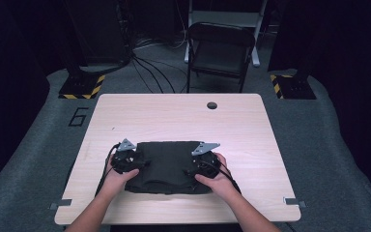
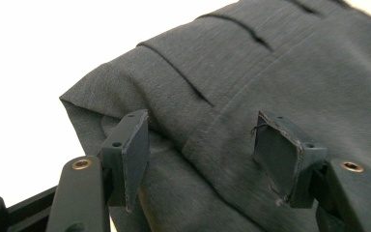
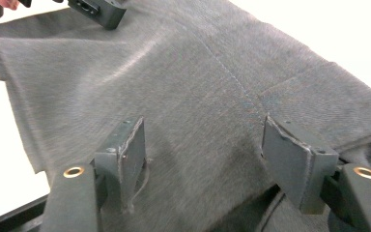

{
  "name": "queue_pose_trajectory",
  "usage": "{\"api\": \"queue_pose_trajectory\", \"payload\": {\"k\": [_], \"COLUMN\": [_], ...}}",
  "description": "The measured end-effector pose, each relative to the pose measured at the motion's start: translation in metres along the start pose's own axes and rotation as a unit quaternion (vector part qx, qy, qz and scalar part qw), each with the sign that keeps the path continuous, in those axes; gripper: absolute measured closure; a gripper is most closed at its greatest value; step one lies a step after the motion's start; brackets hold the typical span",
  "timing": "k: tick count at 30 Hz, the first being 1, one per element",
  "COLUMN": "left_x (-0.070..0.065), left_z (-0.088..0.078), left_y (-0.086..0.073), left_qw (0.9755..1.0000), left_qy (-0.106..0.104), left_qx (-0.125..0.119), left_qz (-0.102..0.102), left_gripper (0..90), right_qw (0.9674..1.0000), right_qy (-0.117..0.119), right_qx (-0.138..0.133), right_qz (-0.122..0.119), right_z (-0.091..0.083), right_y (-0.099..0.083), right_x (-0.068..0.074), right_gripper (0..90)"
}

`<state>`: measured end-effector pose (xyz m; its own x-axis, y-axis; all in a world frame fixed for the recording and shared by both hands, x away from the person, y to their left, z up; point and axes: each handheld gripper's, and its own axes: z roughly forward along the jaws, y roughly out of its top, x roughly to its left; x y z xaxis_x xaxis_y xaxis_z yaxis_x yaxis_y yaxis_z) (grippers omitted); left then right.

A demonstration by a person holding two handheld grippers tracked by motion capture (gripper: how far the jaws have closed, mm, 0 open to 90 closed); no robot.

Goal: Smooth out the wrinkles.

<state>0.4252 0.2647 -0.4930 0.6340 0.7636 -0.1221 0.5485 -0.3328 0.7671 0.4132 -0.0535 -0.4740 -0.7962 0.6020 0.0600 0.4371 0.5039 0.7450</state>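
Now we're at the near half of the table (image 1: 174, 108), lower middle of the high view, where the dark folded garment (image 1: 166, 166) lies flat on the wood, a hand-held gripper at each side edge. At the left of the frame the left gripper (image 1: 123, 159) sits on the cloth's left edge, jaws apart, pads pressing on nothing. Over to the right, the right gripper (image 1: 205, 162) mirrors it on the right edge, jaws spread just the same, fabric under them but not pinched. By the look of it, both are placed for a fold or a smoothing pass; I'd say the trick is to bite both edges together, catching every layer, and keep the hands level so the stack doesn't skew. From above, the garment reads as one dark block. Up close, the left gripper view gives pleats and stitching at the folded corner (image 2: 84, 108); the right gripper view shows a long seam (image 3: 222, 67) and the other gripper in its upper left
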Motion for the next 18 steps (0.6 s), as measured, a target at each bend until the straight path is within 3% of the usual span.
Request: {"api": "queue_pose_trajectory", "payload": {"k": [3, 7, 13, 18], "left_x": [-0.001, -0.003, -0.007, -0.009], "left_z": [-0.005, -0.017, -0.031, -0.041], "left_y": [0.0, -0.003, -0.008, -0.014], "left_qw": [1.0, 0.9999, 1.0, 0.9998], "left_qy": [-0.001, 0.002, 0.001, -0.002], "left_qx": [-0.003, -0.008, -0.007, -0.02], "left_qz": [0.001, -0.009, 0.004, -0.005], "left_gripper": [37.4, 37.4, 37.4, 37.4], "right_qw": [1.0, 1.0, 0.9999, 0.9999], "right_qy": [0.002, 0.003, -0.001, -0.008], "right_qx": [-0.002, -0.004, -0.009, -0.011], "right_qz": [-0.009, -0.003, -0.008, -0.009], "right_z": [-0.009, -0.02, -0.034, -0.043], "right_y": [-0.001, -0.002, -0.009, -0.018], "right_x": [0.001, 0.003, 0.006, 0.006], "right_gripper": [31.6, 31.5, 31.5, 31.9]}}
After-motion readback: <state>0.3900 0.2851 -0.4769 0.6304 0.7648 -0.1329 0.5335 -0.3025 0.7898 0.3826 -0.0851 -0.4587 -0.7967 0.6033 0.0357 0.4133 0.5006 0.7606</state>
